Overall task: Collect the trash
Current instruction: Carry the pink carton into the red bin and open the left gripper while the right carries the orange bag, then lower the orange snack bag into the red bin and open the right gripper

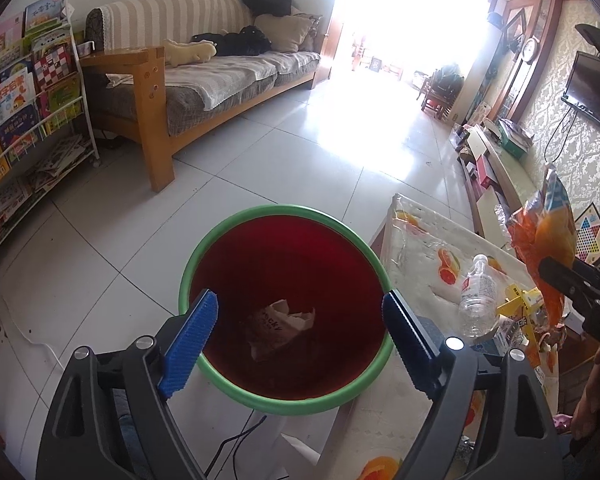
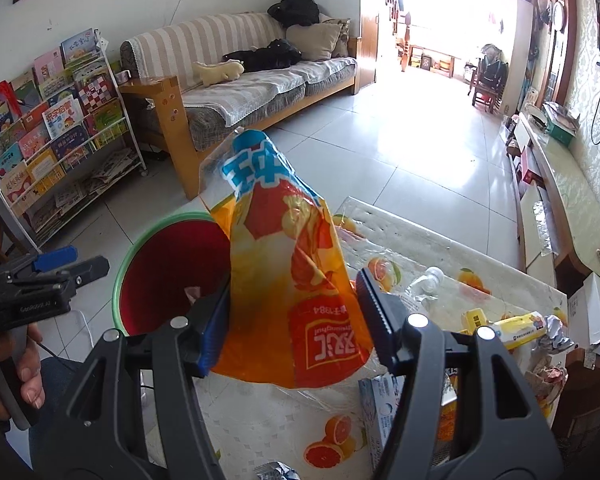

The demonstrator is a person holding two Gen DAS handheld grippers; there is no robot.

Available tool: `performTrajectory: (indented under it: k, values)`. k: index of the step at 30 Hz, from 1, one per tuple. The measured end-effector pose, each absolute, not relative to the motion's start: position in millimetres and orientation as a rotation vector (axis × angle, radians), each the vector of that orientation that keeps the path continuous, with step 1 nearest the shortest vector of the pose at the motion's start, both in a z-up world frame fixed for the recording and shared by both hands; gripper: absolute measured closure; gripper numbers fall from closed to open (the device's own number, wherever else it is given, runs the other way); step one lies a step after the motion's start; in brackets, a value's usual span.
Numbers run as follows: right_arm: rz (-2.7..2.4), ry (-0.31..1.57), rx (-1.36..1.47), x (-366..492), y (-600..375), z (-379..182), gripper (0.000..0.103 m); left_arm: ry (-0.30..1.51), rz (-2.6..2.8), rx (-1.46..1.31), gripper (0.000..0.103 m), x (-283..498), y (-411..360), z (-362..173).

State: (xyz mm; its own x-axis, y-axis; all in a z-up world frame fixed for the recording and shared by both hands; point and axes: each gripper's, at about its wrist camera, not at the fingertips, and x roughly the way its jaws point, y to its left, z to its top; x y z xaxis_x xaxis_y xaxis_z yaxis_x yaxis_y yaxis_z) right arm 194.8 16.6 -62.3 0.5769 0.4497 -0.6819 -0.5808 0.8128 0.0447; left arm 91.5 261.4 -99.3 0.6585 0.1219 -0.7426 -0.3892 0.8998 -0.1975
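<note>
Beside the counter (image 2: 380, 248), your bin (image 1: 284, 400) held one wrapper (image 1: 280, 324); right fingers (image 2: 374, 312) pinched a bag (image 2: 292, 280), left fingers (image 1: 196, 328) spread; a bottle (image 1: 476, 296) remained.

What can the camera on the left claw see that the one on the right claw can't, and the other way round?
Only the left view looks down into the bin, showing crumpled paper at the bottom between its open left claw.

Only the right view shows the right claw closed on the orange snack bag up close, with its print readable.

Both show the bin, the bag, the plastic bottle, the table and the sofa.
</note>
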Motion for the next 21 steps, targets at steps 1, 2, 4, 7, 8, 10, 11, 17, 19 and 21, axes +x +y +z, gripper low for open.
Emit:
performTrajectory:
  k: [1, 2, 4, 7, 8, 10, 11, 17, 19, 21]
  values:
    - [0.609, 0.738, -0.199, 196, 20, -61, 0.045, 0.804, 0.294, -0.358, 0.022, 89, 260, -99]
    - [0.618, 0.740, -0.203, 197, 24, -59, 0.045, 0.805, 0.291, -0.359, 0.022, 86, 259, -99]
    - [0.643, 0.739, -0.195, 198, 30, -54, 0.045, 0.803, 0.288, -0.360, 0.022, 81, 256, -99]
    - [0.681, 0.730, -0.227, 195, 45, -51, 0.046, 0.802, 0.290, -0.370, 0.022, 75, 256, -99]
    - [0.701, 0.738, -0.225, 194, 51, -51, 0.046, 0.801, 0.293, -0.372, 0.022, 73, 257, -100]
    - [0.739, 0.735, -0.223, 192, 63, -50, 0.046, 0.799, 0.301, -0.374, 0.022, 70, 259, -100]
    - [0.752, 0.719, -0.236, 191, 71, -50, 0.046, 0.799, 0.307, -0.372, 0.022, 68, 259, -101]
    - [0.842, 0.807, -0.299, 199, 125, -90, 0.046, 0.808, 0.343, -0.387, 0.022, 60, 273, -110]
    - [0.849, 0.838, -0.308, 201, 138, -105, 0.046, 0.809, 0.355, -0.398, 0.022, 57, 279, -113]
    - [0.857, 0.865, -0.316, 202, 149, -118, 0.046, 0.812, 0.365, -0.410, 0.022, 54, 286, -116]
